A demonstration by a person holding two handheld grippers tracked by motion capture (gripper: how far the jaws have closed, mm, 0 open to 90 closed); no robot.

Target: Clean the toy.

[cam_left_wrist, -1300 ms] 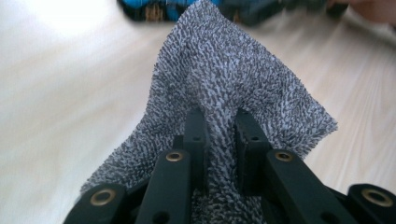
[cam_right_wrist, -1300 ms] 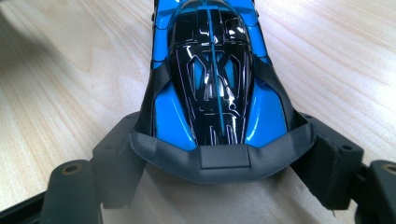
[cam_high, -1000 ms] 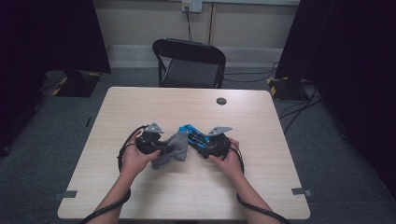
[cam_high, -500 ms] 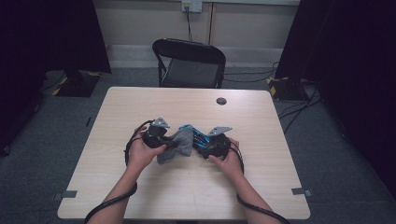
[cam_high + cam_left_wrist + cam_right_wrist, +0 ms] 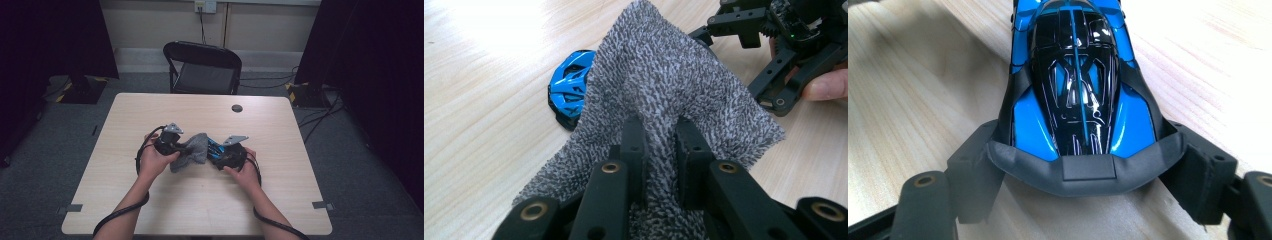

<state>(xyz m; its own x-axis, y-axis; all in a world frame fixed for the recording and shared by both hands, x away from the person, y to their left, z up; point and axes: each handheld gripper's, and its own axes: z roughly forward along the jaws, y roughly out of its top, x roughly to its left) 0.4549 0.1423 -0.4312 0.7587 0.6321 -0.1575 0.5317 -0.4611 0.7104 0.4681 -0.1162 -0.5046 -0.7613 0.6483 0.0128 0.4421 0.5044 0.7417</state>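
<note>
- High view showed the table (image 5: 125,200) with both grippers meeting just nearer than its middle: the left gripper (image 5: 172,145) and the right gripper (image 5: 220,152), with a grey cloth (image 5: 192,150) between them.
- Left gripper view: the two jaws were drawn close together, pinching a fold of the cloth (image 5: 664,85), which draped up and over toward the car (image 5: 571,87); part of the blue shell peeked out beside the cloth's edge.
- Right gripper view: the jaws stood fairly wide, clamped on either side of the car (image 5: 1075,85) at its dark rear bumper, the car resting on the tabletop.
- Handling, as a judgement: the cloth looked soft, limp terry, light and easy to bunch; a pinch on a fold near the edge seemed enough, and it would sag wherever unsupported.
- The car looked light, rigid and glossy, so likely slippery on the painted shell; the matte bumper or the flanks low down seemed the surer hold.
- Thin trim might be fragile, so wiping pressure ought to be gentle.
</note>
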